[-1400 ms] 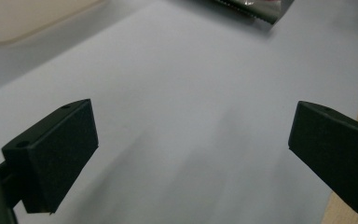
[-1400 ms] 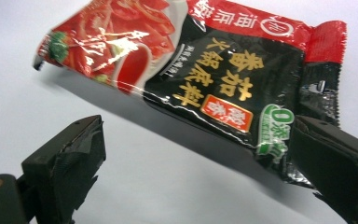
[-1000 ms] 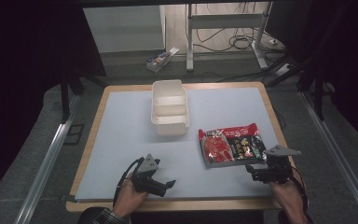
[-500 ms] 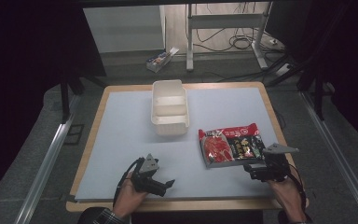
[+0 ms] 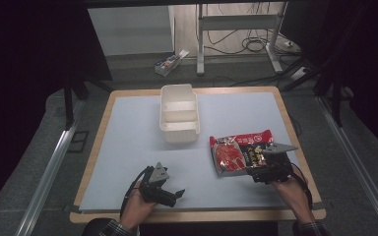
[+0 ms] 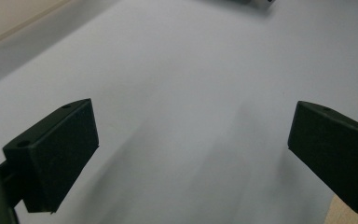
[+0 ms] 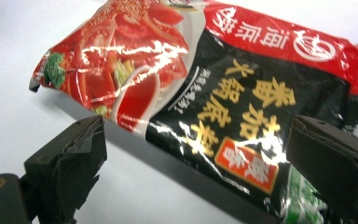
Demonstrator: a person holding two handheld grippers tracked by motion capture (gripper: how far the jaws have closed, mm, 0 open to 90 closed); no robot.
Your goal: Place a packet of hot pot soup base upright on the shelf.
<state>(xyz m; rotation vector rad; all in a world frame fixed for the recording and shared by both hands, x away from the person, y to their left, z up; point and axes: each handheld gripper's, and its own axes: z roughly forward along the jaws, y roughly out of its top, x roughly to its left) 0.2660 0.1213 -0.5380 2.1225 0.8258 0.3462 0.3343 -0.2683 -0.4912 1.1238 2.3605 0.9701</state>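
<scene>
A red and black noodle packet lies flat on the right of the white table sheet. My right gripper sits at the packet's near edge, jaws wide open on either side of it without touching. In the right gripper view the packet lies just beyond the open right gripper. Near the front left, a hand holds my left gripper low over the sheet. The left gripper is open over bare sheet, with nothing between its fingers.
A cream two-compartment container stands at the back middle of the table; its corner shows at the top left of the left gripper view. The wooden table edge lies close to the left gripper. A small box and cables lie on the floor beyond.
My right gripper has crept forward and left to the packet's near edge. The left gripper has barely moved.
</scene>
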